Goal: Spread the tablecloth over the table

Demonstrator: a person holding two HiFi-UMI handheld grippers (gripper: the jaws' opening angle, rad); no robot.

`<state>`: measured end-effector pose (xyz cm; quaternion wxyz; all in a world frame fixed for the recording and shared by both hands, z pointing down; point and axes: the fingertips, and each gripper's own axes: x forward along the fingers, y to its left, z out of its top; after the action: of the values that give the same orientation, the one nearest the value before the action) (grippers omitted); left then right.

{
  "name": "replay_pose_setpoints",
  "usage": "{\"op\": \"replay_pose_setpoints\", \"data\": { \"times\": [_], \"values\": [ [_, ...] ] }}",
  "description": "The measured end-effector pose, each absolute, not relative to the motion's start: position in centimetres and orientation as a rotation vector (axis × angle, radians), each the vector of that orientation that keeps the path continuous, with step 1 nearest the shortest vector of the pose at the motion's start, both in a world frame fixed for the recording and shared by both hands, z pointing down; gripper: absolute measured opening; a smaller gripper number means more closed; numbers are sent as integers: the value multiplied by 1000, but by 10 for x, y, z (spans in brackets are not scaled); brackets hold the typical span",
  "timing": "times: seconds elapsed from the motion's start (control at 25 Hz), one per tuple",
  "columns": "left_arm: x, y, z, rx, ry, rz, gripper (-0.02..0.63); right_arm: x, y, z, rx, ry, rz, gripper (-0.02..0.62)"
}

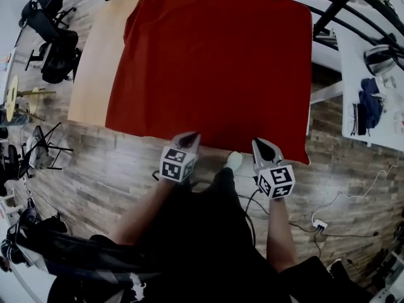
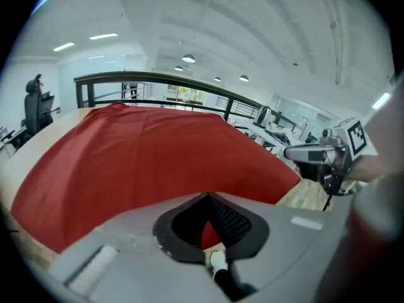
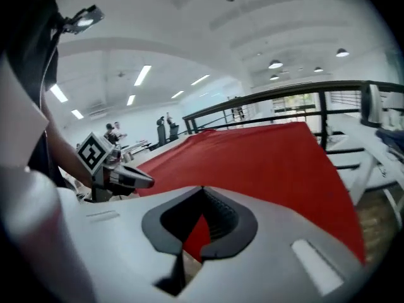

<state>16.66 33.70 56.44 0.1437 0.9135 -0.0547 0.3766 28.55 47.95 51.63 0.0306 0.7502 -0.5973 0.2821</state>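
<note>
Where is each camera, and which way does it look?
Head view: on the head, looking steeply down at the tablecloth; left gripper, right gripper and forearms show.
Left gripper view: on the left gripper, facing across the tablecloth; its jaws show.
Right gripper view: likewise, on the right gripper.
Both share the tablecloth and railing.

No word, brand or number is legible in any view. The only signs are black-and-white square markers on the cubes of the left tongs (image 1: 191, 136) and right tongs (image 1: 261, 143), lower centre of the head view.
</note>
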Motion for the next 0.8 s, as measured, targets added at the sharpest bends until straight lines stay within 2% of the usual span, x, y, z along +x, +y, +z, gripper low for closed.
{"op": "replay_pose_setpoints", "data": {
  "times": [0.24,0.64,0.8],
  "values": [
    [102,237,531,2675,-276,900,6,177,314,501,2112,-2044,796,9],
    [-22,104,513,2672,-410,784,6,47,154,473,2025,-2075,774,9],
    [-58,49,537,2616,-533,854,146,14,120,487,1926,-2063,836,9]
  ]
}}
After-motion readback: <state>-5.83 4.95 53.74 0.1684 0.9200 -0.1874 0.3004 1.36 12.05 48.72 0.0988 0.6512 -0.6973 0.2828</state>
